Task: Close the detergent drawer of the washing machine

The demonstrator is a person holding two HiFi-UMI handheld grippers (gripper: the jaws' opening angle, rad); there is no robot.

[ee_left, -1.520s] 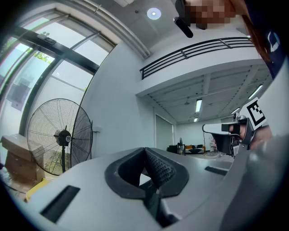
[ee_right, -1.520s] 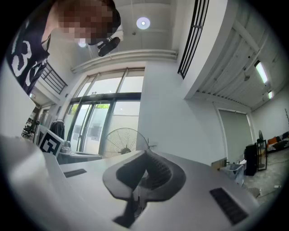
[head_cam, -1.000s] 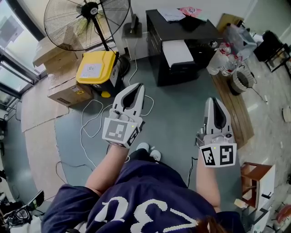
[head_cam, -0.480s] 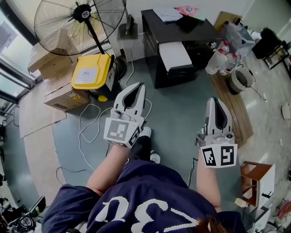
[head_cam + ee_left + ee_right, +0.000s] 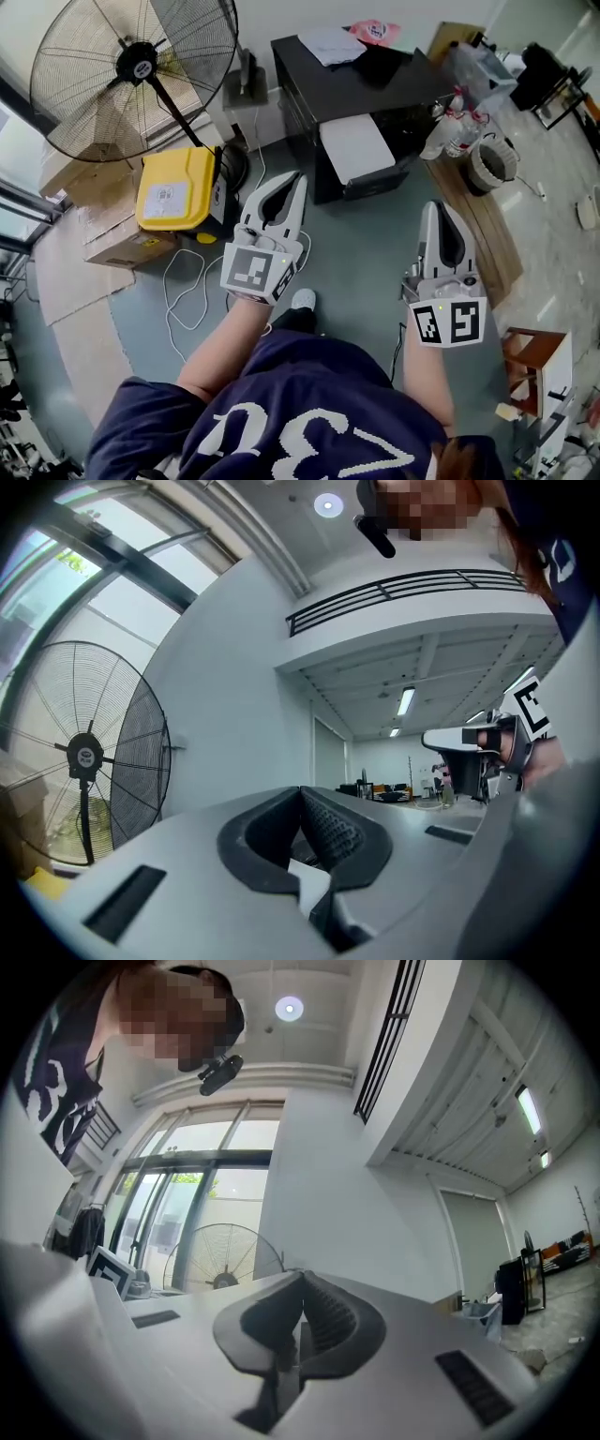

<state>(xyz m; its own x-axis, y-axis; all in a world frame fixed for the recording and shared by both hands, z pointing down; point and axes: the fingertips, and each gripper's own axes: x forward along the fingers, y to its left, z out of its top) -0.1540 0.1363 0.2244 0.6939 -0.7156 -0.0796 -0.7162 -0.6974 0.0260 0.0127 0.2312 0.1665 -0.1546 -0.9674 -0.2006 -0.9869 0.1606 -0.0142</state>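
Left hand-held gripper [image 5: 297,177] and right hand-held gripper [image 5: 441,205], jaws together, above open floor [image 5: 366,246] near desk [image 5: 375,82].

Head view downward; fan [image 5: 141,67] in all views

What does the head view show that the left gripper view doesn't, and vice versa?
Head view only: the floor, a yellow bin, a black desk, loose cables and the person's shirt.
Left gripper view only: a ceiling lamp, a balcony railing, tall windows, and its own fingers close up, pressed together with nothing between them.
Both: the fan, the left gripper and the right gripper.
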